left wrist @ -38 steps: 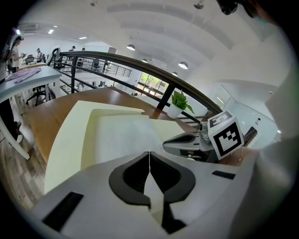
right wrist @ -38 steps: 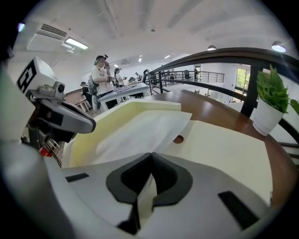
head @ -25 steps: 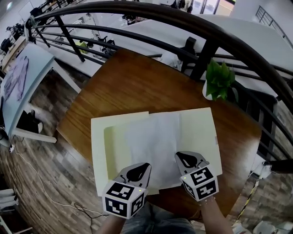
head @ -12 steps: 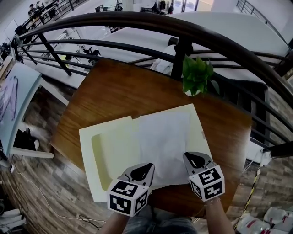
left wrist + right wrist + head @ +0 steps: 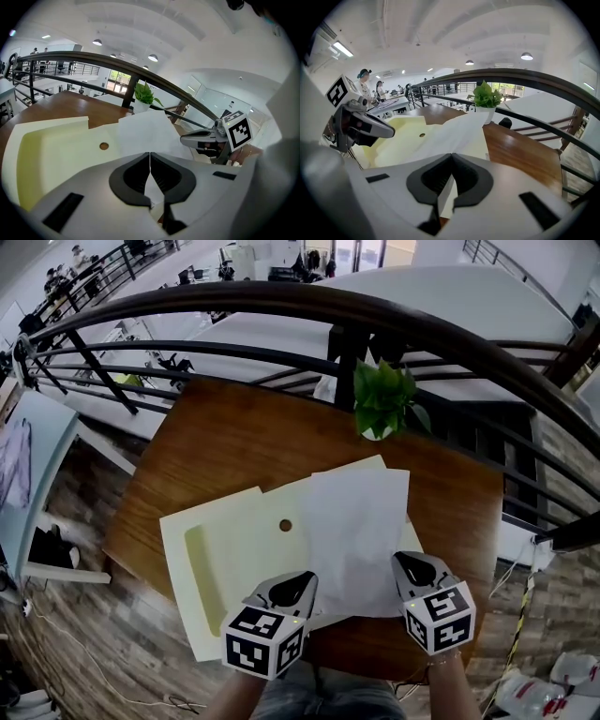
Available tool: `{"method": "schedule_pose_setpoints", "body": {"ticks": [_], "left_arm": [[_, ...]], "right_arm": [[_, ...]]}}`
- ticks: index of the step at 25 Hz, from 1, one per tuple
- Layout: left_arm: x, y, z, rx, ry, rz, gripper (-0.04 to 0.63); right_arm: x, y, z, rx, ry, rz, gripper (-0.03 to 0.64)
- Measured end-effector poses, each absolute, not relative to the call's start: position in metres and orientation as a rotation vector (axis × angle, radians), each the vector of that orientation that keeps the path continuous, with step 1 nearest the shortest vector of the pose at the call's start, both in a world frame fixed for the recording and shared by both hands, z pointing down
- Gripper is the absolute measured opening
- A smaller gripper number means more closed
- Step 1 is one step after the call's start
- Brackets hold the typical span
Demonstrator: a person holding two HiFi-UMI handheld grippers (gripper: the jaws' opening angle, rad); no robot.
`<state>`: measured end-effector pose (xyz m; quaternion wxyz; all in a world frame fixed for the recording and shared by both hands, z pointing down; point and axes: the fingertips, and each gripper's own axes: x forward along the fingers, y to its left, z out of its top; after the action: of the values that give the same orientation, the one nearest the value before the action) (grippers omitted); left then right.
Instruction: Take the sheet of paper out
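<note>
The sheet of paper [image 5: 356, 531] lies on the open folder [image 5: 234, 549]. Its near edge is at the tips of both tools. The right gripper [image 5: 403, 561] has its jaws closed on the sheet's near right corner, and in the right gripper view the white paper runs straight out from that pinch. The left gripper [image 5: 302, 579] has its jaws pressed together on a thin pale edge at the folder's near rim, right by the sheet's near left corner. I cannot tell whether the sheet is caught there as well.

The pale yellow folder is spread flat on a brown wooden table [image 5: 234, 437], with a small round hole [image 5: 285, 524] showing just left of the sheet. A potted plant [image 5: 380, 399] stands at the table's far edge, beyond the sheet and apart from it. A dark curved railing [image 5: 281, 301] runs behind the table. Nothing rests on top of the sheet.

The sheet's long side runs away from the person, from the grippers toward the plant. Its far end reaches past the folder's far edge, and its right side overhangs the folder's right edge onto bare wood.
</note>
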<state>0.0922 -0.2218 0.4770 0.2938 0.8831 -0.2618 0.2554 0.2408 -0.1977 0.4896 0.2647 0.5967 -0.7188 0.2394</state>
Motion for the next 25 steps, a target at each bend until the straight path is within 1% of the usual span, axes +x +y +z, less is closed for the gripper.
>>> {"method": "schedule_pose_setpoints", "body": {"ticks": [9,25], "left_arm": [[0.069,-0.216,0.456,2.389,-0.740,0.628,0.018],[0.028,-0.206,0.406,2.458,-0.871,0.472,0.018]], "right_arm": [[0.229,-0.188,0.435,1.738,-2.032,0.591,0.028],[0.188,-0.178,0.346,1.792,-2.242,0.422,0.028]]}}
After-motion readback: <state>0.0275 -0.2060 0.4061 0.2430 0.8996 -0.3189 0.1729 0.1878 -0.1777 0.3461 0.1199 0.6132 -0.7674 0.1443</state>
